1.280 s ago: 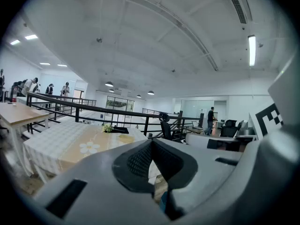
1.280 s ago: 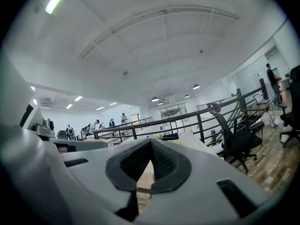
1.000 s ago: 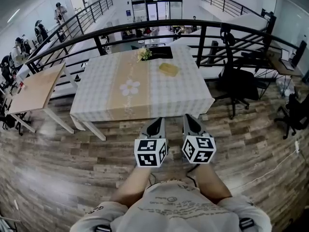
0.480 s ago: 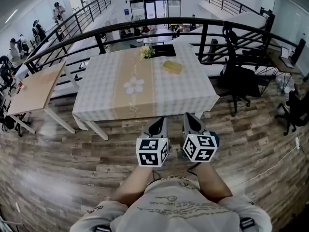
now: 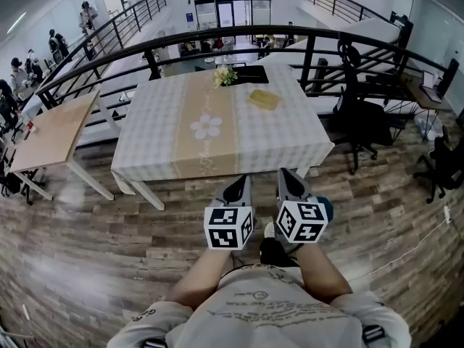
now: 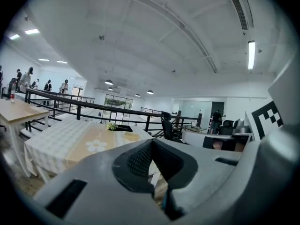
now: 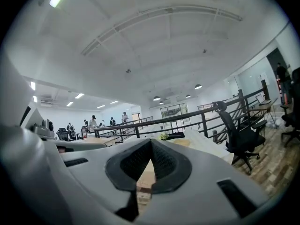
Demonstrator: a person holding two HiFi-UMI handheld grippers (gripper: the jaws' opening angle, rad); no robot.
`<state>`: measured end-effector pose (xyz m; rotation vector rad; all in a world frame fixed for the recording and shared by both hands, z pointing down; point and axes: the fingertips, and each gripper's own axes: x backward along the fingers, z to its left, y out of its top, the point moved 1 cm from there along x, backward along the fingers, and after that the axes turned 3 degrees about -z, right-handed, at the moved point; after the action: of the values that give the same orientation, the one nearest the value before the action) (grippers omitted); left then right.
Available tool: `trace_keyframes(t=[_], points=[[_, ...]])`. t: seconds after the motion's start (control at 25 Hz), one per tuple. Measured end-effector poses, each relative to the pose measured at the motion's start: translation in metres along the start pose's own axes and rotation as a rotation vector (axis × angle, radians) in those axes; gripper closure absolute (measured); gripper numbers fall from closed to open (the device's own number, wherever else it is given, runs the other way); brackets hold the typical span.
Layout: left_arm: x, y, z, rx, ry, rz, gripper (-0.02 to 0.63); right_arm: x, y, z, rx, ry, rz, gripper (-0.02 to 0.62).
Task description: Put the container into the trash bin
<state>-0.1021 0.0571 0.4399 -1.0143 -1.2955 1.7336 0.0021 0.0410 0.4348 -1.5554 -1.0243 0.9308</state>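
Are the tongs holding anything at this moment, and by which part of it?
Nothing is held. The left tongs and the right tongs are both shut, with nothing between them.

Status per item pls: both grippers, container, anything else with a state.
Left gripper: shut, empty.
Right gripper: shut, empty.
Container: lying flat on the table, far right part, untouched.
Flowers: upright near the table's far edge.
Office chair: unoccupied, right of the table.
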Motion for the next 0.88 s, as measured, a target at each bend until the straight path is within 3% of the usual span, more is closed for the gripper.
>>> trace_keyframes(t=[0.32, 0.88], points=[[-0.044, 0.003, 0.018, -0.015, 0.016, 0.000, 0.603, -0.049, -0.003, -0.019, -0.011, 0.016, -0.005, 0.594], [-0.192, 0.021, 0.045, -0.035, 0.025, 0.026, 0.603, -0.178, 0.010, -0.104, -0.040, 0.010, 0.017, 0.594]])
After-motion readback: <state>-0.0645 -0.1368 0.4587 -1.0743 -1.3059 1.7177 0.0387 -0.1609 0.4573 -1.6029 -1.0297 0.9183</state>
